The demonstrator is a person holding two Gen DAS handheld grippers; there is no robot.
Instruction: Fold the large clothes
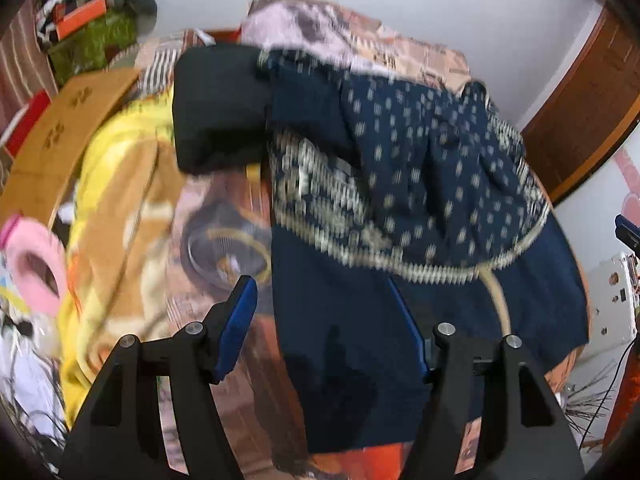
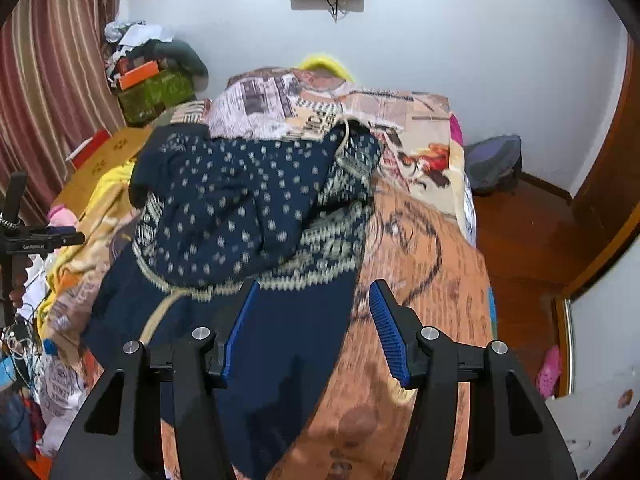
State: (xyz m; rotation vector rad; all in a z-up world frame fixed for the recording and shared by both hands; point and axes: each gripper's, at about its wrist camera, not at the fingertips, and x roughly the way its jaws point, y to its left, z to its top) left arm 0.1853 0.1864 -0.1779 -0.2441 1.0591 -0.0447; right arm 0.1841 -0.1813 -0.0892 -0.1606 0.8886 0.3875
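Observation:
A large navy garment [image 1: 420, 184] with pale dots and a patterned cream border lies rumpled on the bed; it also shows in the right wrist view [image 2: 240, 208]. Its plain navy lower part [image 2: 272, 344] spreads toward both cameras, with a cream drawstring [image 1: 500, 300] trailing over it. My left gripper [image 1: 320, 284] is open, hovering just above the plain navy cloth, holding nothing. My right gripper [image 2: 314, 286] is open above the garment's right edge, empty. A black folded item [image 1: 220, 108] lies at the garment's far left.
The bed [image 2: 420, 264] has an orange printed cover. A yellow-brown blanket [image 1: 120, 208] lies left, with a cardboard box [image 1: 68, 128] and clutter beyond. A patterned pillow [image 2: 288, 100] is at the head. A tripod [image 2: 16, 232] stands left; wooden floor [image 2: 520, 240] and door at the right.

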